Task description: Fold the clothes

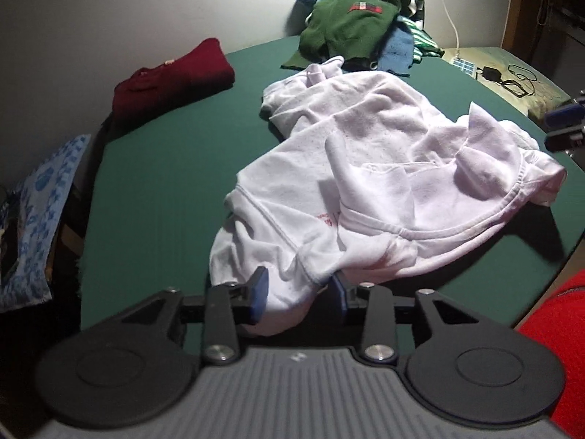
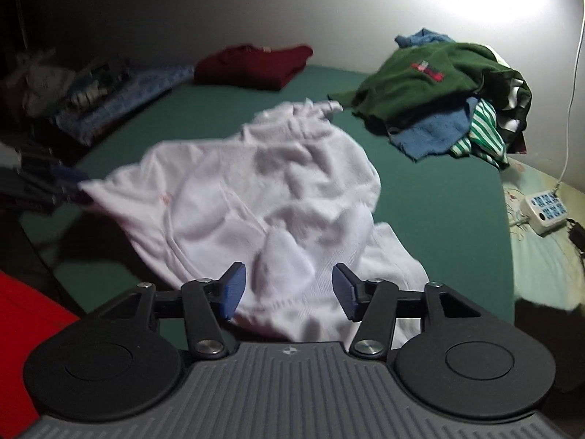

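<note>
Pinching white shirt (image 1: 365, 168) hem, left gripper (image 1: 298, 294); right gripper (image 2: 289, 289) spread above; green mat (image 1: 175, 168), dim room.

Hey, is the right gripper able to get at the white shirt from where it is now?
Probably yes: the right gripper is open with the white shirt directly ahead between its fingers, nothing in between.

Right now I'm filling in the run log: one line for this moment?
step: fold white shirt | left hand-held gripper: shut on shirt edge | right hand-held gripper: open over shirt | folded: maroon top | pile waiting
</note>
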### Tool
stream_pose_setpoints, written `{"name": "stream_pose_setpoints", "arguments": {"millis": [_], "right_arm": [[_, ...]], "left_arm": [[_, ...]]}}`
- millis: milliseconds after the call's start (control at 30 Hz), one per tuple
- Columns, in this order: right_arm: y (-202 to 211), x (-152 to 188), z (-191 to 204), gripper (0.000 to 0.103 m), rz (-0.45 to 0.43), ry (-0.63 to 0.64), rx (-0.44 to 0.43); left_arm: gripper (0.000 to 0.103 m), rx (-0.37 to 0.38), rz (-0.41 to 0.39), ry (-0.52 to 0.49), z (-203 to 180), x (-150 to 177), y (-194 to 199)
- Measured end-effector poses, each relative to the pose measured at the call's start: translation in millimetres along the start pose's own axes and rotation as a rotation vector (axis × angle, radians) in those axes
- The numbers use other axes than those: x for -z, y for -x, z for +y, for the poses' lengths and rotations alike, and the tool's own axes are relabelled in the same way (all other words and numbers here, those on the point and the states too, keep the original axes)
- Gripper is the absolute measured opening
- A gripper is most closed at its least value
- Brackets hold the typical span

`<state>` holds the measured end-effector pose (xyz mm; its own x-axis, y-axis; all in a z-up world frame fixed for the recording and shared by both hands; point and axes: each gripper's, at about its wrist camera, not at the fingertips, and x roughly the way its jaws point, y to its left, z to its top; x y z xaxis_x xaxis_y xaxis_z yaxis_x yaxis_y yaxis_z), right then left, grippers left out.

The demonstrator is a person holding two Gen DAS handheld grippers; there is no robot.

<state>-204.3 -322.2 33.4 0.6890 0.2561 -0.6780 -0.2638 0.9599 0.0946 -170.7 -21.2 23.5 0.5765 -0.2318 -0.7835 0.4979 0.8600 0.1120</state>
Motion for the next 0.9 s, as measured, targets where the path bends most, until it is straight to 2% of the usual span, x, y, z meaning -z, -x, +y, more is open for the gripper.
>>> {"name": "stream_pose_setpoints", "arguments": {"millis": [67, 133, 200, 367, 467, 533, 600, 667, 700, 767, 800, 900], "right_arm": [[-6.1, -6.8, 0.8, 0.064, -0.043, -0.038, -0.006], [-24.6, -8.3, 5.4, 0.064, -0.024, -0.029, 0.019], [-44.9, -4.8, 11.3, 0.064, 0.019, -0.002, 0.048], [-83.7, 19.2, 18.6, 0.062, 0.111, 0.073, 0.116], [-96.1, 29.2, 16.6, 0.043, 0.145, 0.083, 0.156], [-96.6, 31.7, 11.0, 0.007, 0.150, 0.056, 0.168], [-89.2, 30.2, 2.0, 0.004, 0.129, 0.002, 0.156], [-75.7, 27.1, -6.7, 0.004, 0.092, -0.045, 0.155], [-68.0, 26.1, -10.3, 0.004, 0.079, -0.056, 0.159], [-52.6, 24.1, -17.4, 0.004, 0.052, -0.079, 0.165], [-44.9, 23.2, -21.0, 0.004, 0.039, -0.090, 0.168], [-38.7, 24.9, -29.8, 0.002, 0.045, -0.106, 0.212]], "left_arm": [[0.042, 0.023, -0.029, 0.006, -0.5, -10.1, 4.1], [0.055, 0.051, -0.050, 0.008, -7.1, -19.3, 0.4], [0.060, 0.077, -0.063, 0.004, -16.5, -26.7, -6.8], [0.063, 0.097, -0.003, -0.021, -36.3, -22.5, -46.5], [0.057, 0.092, 0.037, -0.015, -37.4, -14.8, -63.9], [0.055, 0.090, 0.063, -0.011, -38.1, -9.6, -75.5], [0.051, 0.087, 0.090, -0.007, -38.8, -4.5, -87.1], [0.038, 0.095, 0.105, -0.007, -37.6, -3.4, -89.8], [0.022, 0.101, 0.112, -0.007, -36.2, -3.5, -88.1], [0.014, 0.110, 0.123, -0.003, -33.5, -2.6, -82.2], [0.005, 0.126, 0.119, 0.004, -32.6, -2.0, -77.0], [0.004, 0.149, 0.107, -0.006, -35.6, 0.5, -66.4]]}}
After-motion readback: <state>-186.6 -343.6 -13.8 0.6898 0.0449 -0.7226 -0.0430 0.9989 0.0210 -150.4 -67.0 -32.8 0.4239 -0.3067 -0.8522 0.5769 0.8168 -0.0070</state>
